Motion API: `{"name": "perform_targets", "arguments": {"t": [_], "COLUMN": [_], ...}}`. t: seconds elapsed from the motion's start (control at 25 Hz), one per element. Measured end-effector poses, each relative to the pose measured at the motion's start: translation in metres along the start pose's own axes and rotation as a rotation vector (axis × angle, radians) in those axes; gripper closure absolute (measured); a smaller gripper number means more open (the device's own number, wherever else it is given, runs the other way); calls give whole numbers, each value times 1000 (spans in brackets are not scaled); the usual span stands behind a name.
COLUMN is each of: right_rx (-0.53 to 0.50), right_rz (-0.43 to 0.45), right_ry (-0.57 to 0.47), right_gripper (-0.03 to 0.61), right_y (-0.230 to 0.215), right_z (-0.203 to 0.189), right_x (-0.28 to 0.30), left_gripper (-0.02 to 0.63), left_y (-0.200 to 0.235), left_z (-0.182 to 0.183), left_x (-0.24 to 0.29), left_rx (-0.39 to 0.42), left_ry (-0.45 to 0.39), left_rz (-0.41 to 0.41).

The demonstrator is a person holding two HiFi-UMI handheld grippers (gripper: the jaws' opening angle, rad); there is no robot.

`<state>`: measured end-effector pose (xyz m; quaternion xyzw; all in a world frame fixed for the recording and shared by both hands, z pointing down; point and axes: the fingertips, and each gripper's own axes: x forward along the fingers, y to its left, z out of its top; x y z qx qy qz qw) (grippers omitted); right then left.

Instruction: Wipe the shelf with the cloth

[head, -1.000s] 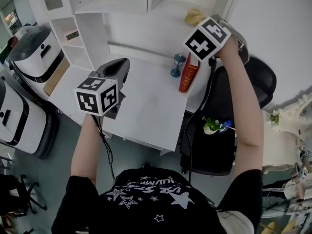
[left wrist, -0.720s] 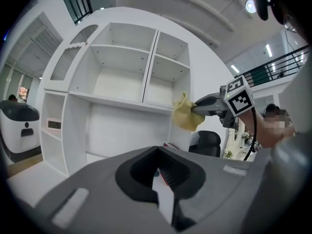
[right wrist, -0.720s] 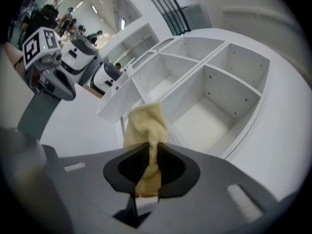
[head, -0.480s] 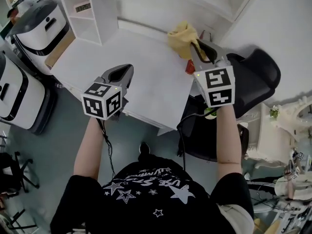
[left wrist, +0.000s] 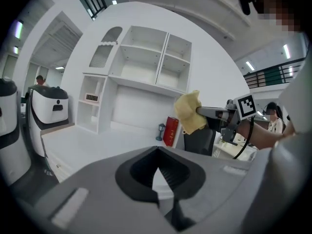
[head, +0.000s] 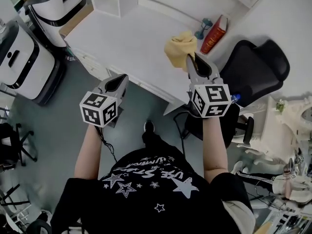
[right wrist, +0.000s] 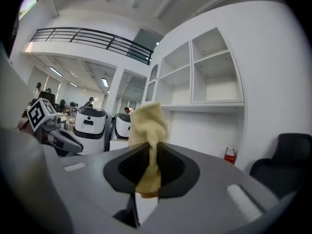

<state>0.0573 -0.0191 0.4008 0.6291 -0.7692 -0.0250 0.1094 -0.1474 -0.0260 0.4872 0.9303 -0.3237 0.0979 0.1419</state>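
Right tongs (head: 194, 62), clamped on the yellow cloth (head: 180, 47), stand nearer the shelf (right wrist: 214, 104), which lies ahead and above across the worktop (head: 131, 38); left tongs (head: 116, 83) closed, empty.

Soft nubby yellow cloth (head: 181, 48), smooth matt white shelf (left wrist: 155, 62), matt grey plastic right hand-held gripper (head: 191, 61)

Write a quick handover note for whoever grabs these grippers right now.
Right gripper: shut on the yellow cloth, held in the air over the desk.
Left gripper: shut, empty.
Shelf: white, at the back of the desk; the cloth is not touching it.
Done: cloth gripped.
Left: bring the cloth to the shelf and wipe; no wiped area can be confirmed.
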Motion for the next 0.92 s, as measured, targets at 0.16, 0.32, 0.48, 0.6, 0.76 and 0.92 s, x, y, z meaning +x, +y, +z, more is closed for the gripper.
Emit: {"name": "perform_targets", "arguments": {"t": [0.16,0.32,0.48,0.6,0.76,0.92], "right_rx": [49,104,147,161,154,143], "right_rz": [34,60,75,83,100,98], "right_ry": [19,28,48,59,53,54], "right_gripper": [505,505,505,505,505,505], "right_y": [43,86,122,143,163,167], "right_z": [-21,-41,-64,-73,-75,-78], "right_x": [-29,-65,-101,-120,-141,-160], "left_gripper": [612,611,611,611,611,611], "left_y": [-17,-38,-55,-64,-76,-90], "left_z": [-25,-49,-73,-84,-95,-105], "left_x": [-43,-86,-121,-138,-156,-160], "left_rx": [11,4,1,3,1,-11], "left_ry": [-3,1,17,21,14,-4], "left_rz": [17,18,12,6,-4,-17]}}
